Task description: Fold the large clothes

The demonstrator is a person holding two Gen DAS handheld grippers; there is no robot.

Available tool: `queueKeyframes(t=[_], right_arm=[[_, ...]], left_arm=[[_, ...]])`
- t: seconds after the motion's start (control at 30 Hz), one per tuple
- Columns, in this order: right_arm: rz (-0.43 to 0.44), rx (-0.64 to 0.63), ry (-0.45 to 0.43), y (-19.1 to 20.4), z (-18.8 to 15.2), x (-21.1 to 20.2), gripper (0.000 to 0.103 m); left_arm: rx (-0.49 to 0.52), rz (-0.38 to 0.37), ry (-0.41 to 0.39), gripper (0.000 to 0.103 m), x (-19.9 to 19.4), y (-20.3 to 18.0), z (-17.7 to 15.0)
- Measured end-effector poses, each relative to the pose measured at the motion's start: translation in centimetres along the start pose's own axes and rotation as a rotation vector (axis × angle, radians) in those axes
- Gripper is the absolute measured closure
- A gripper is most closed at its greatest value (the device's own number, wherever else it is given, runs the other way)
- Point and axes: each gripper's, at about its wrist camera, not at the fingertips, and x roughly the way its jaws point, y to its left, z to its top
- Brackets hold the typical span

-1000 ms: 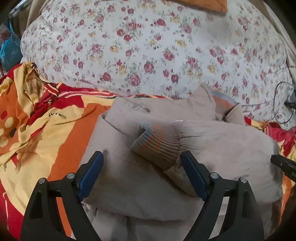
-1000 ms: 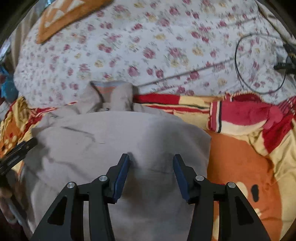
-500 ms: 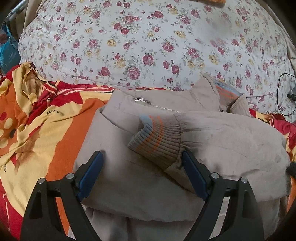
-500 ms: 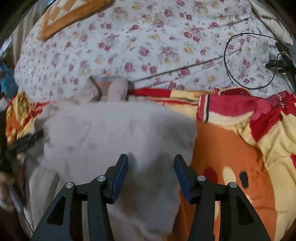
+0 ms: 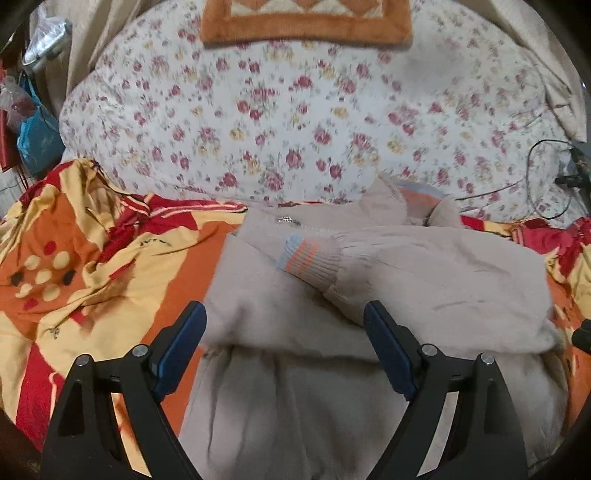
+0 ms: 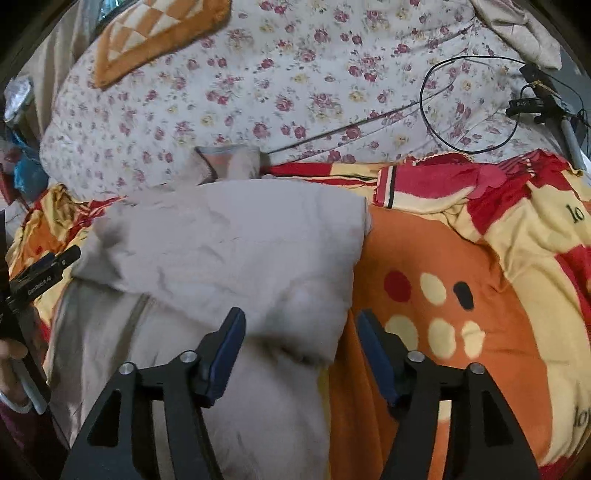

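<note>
A beige zip jacket lies on an orange, red and yellow blanket, its sleeves folded over the body. One ribbed cuff with orange and blue stripes rests on top, below the zipper. My left gripper is open and empty, above the jacket's near fold. In the right wrist view the jacket fills the left half. My right gripper is open and empty over the jacket's right edge. The left gripper's body shows at the left edge.
A floral white quilt bulges behind the jacket, with an orange mat on top. A black cable loop and a plug lie at the right. A blue bag hangs at far left.
Both grippers have pulled back from the jacket. The right one has slid right, from over the cloth to its right edge. The jacket lies still.
</note>
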Motion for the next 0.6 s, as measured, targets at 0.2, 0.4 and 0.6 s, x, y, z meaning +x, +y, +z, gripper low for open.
queueKeyframes(t=[0.2, 0.4, 0.6], right_arm=[[0.023, -0.007, 0.029, 0.1, -2.5, -1.9, 0.030], [-0.002, 0.007, 0.101, -1.0, -6.1, -2.1, 0.030], [0.072, 0.024, 0.160, -1.2, -9.1, -2.5, 0.030]], left_arm=[[0.020, -0.013, 0.018, 0.015, -3.1, 1.2, -2.5], [0.002, -0.045, 0.062, 0.015, -5.4, 4.2, -5.7], [0.018, -0.029, 0.138, 0.015, -6.2, 6.5, -9.5]])
